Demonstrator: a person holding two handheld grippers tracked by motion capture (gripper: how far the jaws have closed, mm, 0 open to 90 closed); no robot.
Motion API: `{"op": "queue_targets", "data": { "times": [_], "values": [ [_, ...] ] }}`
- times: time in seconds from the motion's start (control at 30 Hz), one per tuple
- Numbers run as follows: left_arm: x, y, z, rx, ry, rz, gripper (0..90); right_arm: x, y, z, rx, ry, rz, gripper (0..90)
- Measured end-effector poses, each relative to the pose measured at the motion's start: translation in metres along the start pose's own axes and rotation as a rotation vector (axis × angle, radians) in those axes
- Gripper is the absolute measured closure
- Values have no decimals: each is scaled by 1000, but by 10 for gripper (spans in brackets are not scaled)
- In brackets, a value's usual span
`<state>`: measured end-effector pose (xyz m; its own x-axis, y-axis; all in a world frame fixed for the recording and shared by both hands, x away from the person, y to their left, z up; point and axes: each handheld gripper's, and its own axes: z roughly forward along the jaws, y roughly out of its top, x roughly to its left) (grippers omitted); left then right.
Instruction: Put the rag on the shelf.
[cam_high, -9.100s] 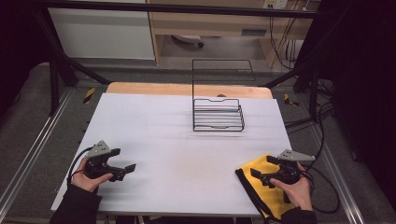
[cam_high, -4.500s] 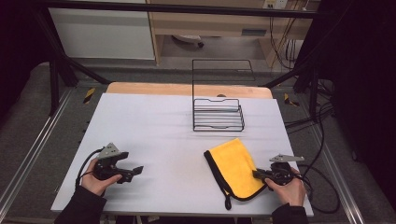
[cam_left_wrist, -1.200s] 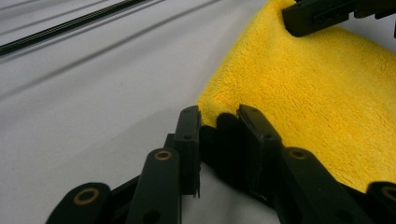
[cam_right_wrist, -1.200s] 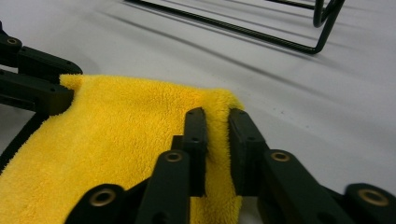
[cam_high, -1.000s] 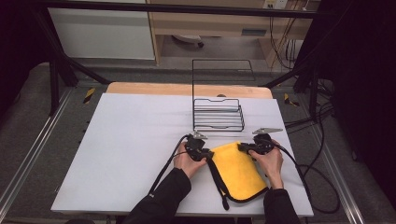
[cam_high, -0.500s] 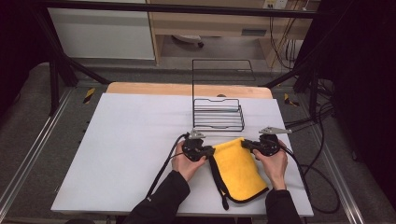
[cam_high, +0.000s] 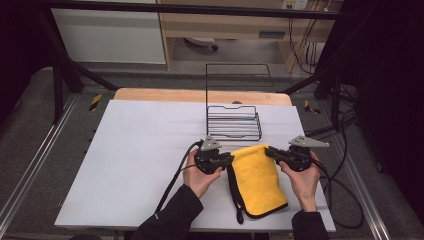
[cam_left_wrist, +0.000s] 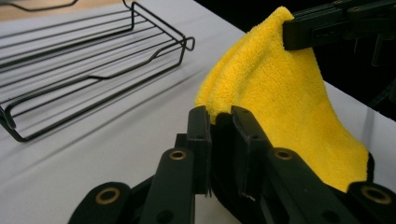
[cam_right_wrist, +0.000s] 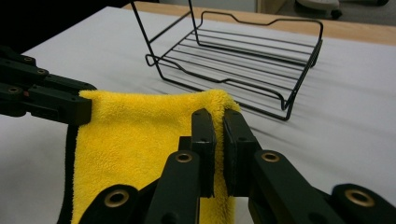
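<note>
Grip: my left gripper and right gripper are clamped on the yellow cloth's far corners.
Left: I judge lifting, then the wire rack.

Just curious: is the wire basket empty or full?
Empty: the wire basket holds nothing between its bars; the yellow cloth lies outside it.

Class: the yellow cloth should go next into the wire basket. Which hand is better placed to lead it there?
Probably the right: the right tool grips the yellow cloth corner nearer the wire basket; the left tool grips the other corner.
</note>
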<state>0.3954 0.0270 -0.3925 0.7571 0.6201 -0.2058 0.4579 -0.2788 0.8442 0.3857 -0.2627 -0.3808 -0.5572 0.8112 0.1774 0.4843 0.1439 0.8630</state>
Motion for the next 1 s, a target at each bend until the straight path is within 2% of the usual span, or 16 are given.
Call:
{"op": "queue_targets", "data": {
  "times": [0.23, 0.5, 1.0],
  "values": [
    [-9, 15, -16, -45, 4, 46, 782, 9, 8, -18, -64, -4, -5, 848],
    [-15, 30, -30, -90, 16, 89, 782, 17, 17, -30, -135, -1, -19, 849],
    [-13, 54, -52, -190, 48, 110, 784, 32, 36, -43, -252, -6, -30, 850]
  ]
}}
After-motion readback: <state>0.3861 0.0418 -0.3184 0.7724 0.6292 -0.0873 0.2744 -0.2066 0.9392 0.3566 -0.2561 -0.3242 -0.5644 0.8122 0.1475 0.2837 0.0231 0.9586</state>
